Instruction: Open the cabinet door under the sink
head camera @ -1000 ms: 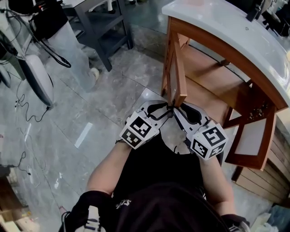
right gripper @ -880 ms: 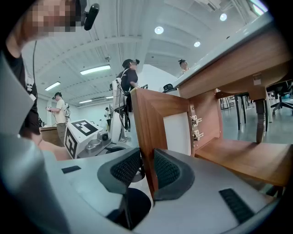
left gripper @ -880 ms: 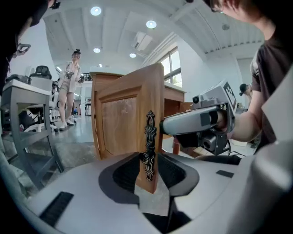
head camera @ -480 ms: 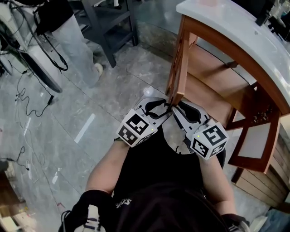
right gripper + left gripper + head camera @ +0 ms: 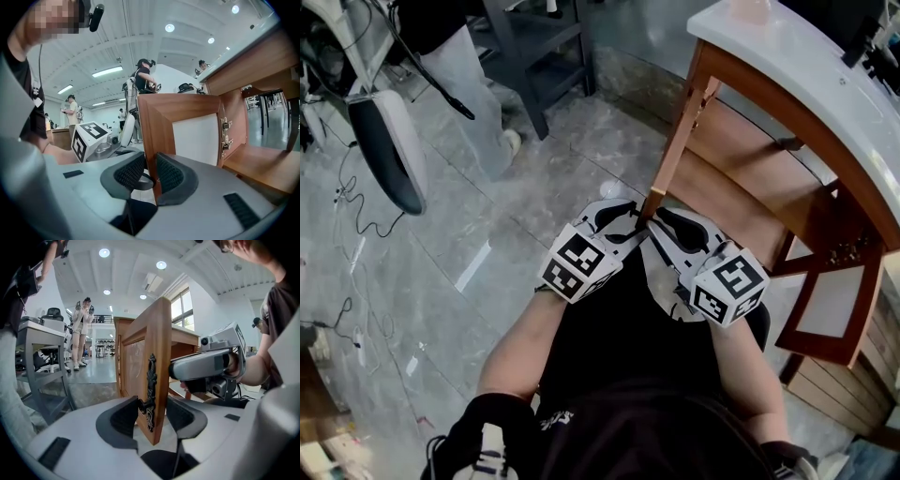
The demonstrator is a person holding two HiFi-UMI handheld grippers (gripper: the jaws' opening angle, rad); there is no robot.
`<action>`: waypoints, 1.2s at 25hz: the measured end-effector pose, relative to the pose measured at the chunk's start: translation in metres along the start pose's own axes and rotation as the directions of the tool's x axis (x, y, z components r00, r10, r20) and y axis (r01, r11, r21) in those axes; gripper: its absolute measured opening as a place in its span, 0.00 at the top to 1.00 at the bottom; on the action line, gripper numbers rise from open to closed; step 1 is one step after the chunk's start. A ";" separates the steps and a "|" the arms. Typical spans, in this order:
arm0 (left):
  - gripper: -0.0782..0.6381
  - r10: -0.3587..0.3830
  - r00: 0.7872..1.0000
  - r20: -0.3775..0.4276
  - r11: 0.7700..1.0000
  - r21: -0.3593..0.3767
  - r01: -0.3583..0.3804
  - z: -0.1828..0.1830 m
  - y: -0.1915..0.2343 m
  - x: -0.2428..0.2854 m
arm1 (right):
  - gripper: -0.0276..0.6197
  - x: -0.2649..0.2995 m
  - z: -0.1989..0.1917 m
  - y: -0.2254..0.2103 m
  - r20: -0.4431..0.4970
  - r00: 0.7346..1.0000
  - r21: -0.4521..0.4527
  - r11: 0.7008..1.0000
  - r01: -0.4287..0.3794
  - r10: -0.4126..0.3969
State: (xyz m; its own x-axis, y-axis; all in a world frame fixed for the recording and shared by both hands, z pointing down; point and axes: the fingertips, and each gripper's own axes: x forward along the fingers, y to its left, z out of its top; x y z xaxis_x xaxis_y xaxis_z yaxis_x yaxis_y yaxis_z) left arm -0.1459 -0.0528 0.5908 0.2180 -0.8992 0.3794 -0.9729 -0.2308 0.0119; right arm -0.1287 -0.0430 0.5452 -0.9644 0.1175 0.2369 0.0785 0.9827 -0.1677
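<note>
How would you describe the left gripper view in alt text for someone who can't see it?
The edge of a wooden cabinet door, bearing a dark ornate handle, stands between the open jaws of the left tool, which have just been opening. Behind it are round ceiling lights and a person standing far off.

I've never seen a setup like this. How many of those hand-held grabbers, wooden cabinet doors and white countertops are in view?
Grippers: 2 (left gripper, right gripper)
Wooden cabinet doors: 2 (near door, far door)
White countertop: 1
Total: 5
</note>
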 end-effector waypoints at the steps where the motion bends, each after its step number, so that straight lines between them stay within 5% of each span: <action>1: 0.62 0.006 1.000 0.000 1.000 0.001 -0.006 0.000 0.003 -0.001 | 0.81 0.000 0.001 0.000 0.004 1.000 -0.002 1.000 0.000 0.000; 21: 0.61 0.190 0.982 0.001 0.981 -0.027 -0.190 -0.005 0.047 -0.024 | 0.85 -0.030 -0.021 -0.044 0.007 0.994 0.083 0.991 0.107 -0.108; 26: 0.71 0.305 0.952 0.029 0.952 -0.033 -0.304 0.002 0.041 -0.049 | 0.86 -0.035 -0.021 -0.054 0.020 0.993 0.096 0.988 0.117 -0.120; 30: 0.75 0.295 0.953 0.061 0.955 -0.025 -0.294 0.022 0.023 -0.056 | 0.87 -0.044 -0.016 -0.060 0.048 0.990 0.108 0.986 0.127 -0.133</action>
State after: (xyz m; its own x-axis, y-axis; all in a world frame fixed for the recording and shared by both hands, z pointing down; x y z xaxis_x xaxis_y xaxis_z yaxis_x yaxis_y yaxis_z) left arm -0.1785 -0.0159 0.5493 -0.0749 -0.9482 0.3088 -0.9956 0.0536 -0.0769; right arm -0.0872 -0.1045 0.5602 -0.9773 -0.0210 0.2108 -0.0723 0.9684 -0.2389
